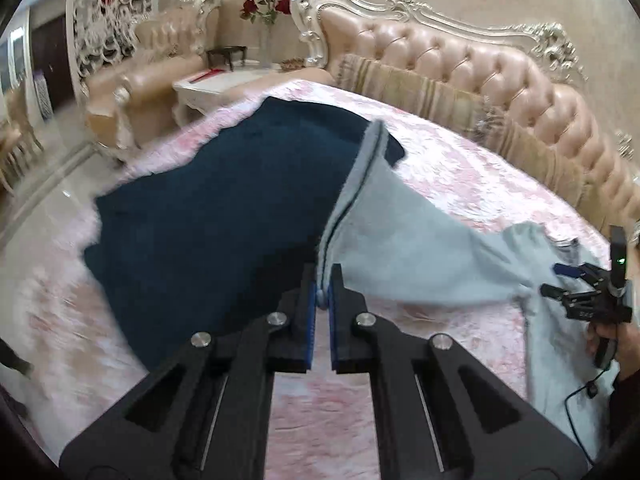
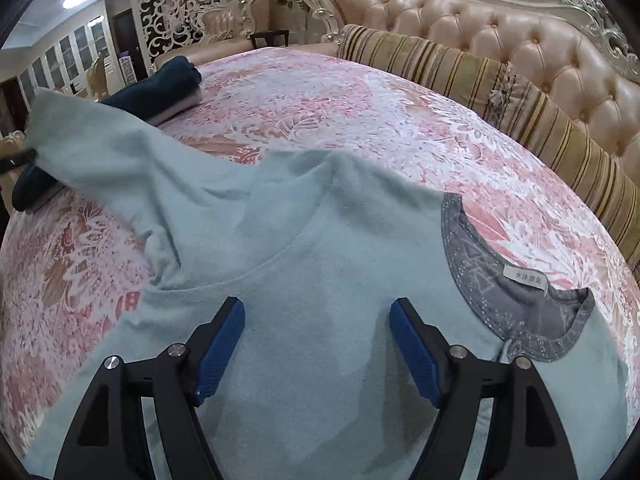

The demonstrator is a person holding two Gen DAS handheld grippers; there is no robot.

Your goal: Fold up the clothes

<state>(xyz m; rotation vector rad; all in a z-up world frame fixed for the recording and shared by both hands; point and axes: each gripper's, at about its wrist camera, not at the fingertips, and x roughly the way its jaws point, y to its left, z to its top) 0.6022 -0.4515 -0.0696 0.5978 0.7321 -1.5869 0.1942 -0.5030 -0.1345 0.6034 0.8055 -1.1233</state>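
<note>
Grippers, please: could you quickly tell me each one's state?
Left gripper: shut on an edge of the pale blue fleece top.
Right gripper: open, holding nothing, above that top.

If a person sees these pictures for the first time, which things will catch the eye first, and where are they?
First, the pale blue top, spread over the pink patterned cover; the left gripper pinches and lifts one edge, while the right gripper hovers open near the grey collar. Next, the dark blue folded garment at the left, and the tufted sofa back behind.
</note>
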